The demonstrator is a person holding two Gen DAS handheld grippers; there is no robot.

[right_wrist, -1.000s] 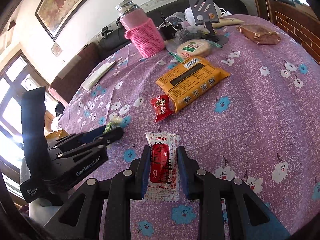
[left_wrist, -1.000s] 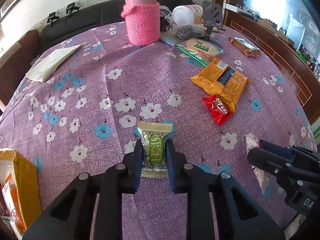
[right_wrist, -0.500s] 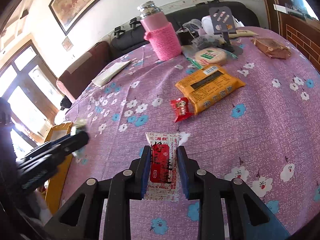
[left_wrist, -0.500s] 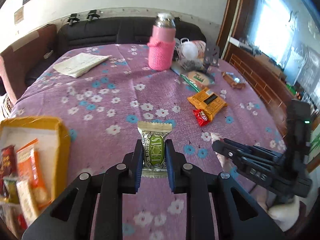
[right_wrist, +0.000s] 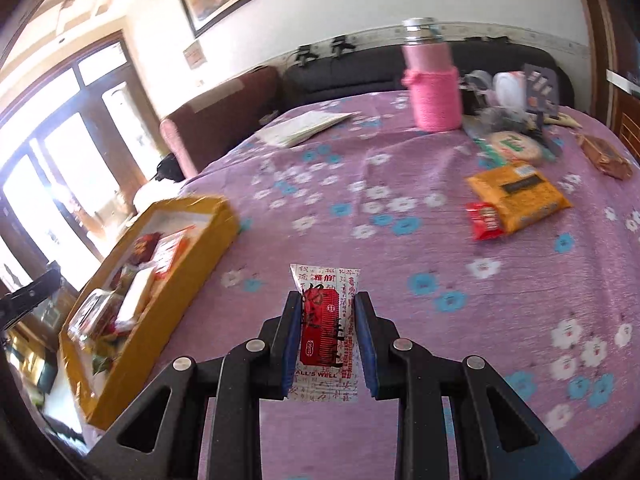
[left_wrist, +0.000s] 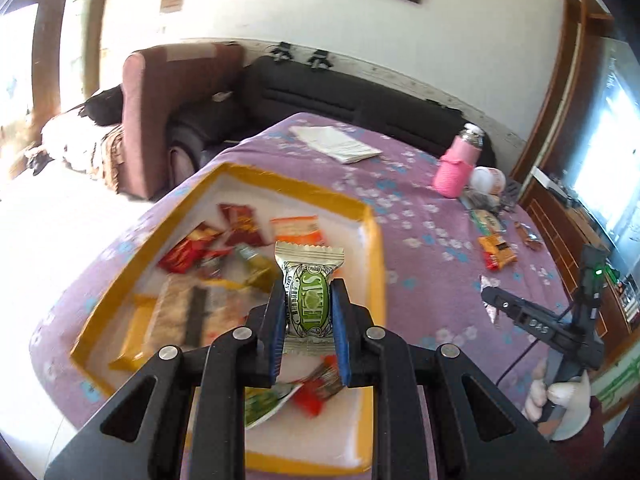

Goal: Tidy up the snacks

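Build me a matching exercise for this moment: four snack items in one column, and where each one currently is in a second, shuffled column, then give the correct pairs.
Things:
1. green-labelled candy
2. red-and-white sachet
3. orange packet
4. white-and-orange wrapper

Places:
A. lying on the purple tablecloth, beside a small red packet
B. clamped in the left gripper, above the yellow box
C. lying inside the yellow box
D. clamped in the right gripper, over the tablecloth

Pairs: 1-B, 2-D, 3-A, 4-C
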